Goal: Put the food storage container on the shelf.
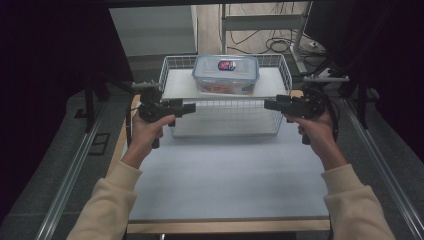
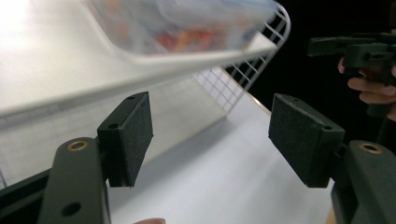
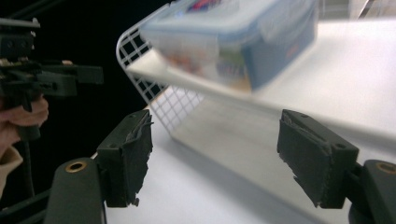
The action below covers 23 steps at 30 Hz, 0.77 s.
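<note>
White wire basket (image 1: 227, 107) sits at 12 o'clock on the pale surface (image 1: 225, 175), w/ a white shelf board (image 1: 180, 85) across its top. On that board, toward the far side, sits a clear plastic box (image 1: 226, 75) w/ blue-edged clip lid & a red/blue label on top; colourful contents inside, too blurred to ID. Left claw (image 1: 192, 107) is held at approx 10 o'clock from surface centre, just beside the basket's left front corner, pointing toward 3 o'clock; left hand (image 1: 145, 131) wraps its grip. Right claw (image 1: 267, 104) is at approx 2 o'clock, just beside the basket's right front corner, pointing toward 9 o'clock; right hand (image 1: 315, 131) under it. Both hover above the surface, apart from basket & box, facing each other across the basket front. Cream sleeves come in from 6 o'clock. In left gripper view, left claw (image 2: 210, 135) has jaws spread wide, nothing between the pads (image 2: 135, 135); shelf board & box (image 2: 187, 23) lie up at 11–12 o'clock, basket mesh (image 2: 243, 70) behind, other gripper (image 2: 359, 49) at 2 o'clock. In right gripper view, right claw (image 3: 215, 156) also stands wide apart & empty; its pads (image 3: 133, 151) look frayed at the edges. Box (image 3: 243, 37) is at 12 o'clock on the board, mesh (image 3: 159, 93) below-left, other gripper (image 3: 42, 77) at 9 o'clock. Cables (image 1: 270, 42) lie on the floor beyond the basket.
</note>
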Motion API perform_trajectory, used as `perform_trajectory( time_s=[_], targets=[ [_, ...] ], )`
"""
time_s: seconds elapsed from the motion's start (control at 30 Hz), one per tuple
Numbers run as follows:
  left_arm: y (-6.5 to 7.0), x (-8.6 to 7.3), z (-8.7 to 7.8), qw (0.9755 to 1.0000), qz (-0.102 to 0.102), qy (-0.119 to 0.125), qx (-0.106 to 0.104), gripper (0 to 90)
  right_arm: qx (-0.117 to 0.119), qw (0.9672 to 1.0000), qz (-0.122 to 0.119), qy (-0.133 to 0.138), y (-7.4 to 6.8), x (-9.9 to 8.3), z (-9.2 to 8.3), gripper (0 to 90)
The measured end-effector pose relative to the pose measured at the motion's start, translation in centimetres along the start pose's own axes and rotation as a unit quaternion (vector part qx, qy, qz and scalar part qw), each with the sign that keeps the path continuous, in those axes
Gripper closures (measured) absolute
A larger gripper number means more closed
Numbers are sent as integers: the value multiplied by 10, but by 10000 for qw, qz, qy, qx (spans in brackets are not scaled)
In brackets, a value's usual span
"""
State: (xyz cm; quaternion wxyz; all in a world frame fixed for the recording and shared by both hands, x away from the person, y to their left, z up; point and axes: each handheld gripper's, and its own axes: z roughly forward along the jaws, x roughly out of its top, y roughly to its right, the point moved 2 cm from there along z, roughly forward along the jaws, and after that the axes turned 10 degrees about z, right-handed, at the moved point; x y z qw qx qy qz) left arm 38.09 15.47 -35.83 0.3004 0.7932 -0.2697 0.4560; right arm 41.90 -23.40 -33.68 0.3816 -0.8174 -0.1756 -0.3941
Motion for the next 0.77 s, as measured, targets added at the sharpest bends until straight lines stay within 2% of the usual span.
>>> perform_trajectory(
  time_s=[0.23, 0.4, 0.53, 0.77],
  targets=[
    [24, -38, -1, 9993, 275, -245, -55, 283, 47, 9994, -184, -289, 8, -55, -8, 253],
    [35, -65, -1, 9989, 302, -343, -136, 279, 85, 9988, -208, -435, 13, -89, -8, 245],
    [40, -78, 2, 9985, 372, -392, -121, 276, 75, 9982, -300, -515, 13, -100, -5, 234],
    [39, -85, 4, 9984, 409, -379, -47, 271, 48, 9981, -508, -336, 9, -103, -7, 201]
  ],
)
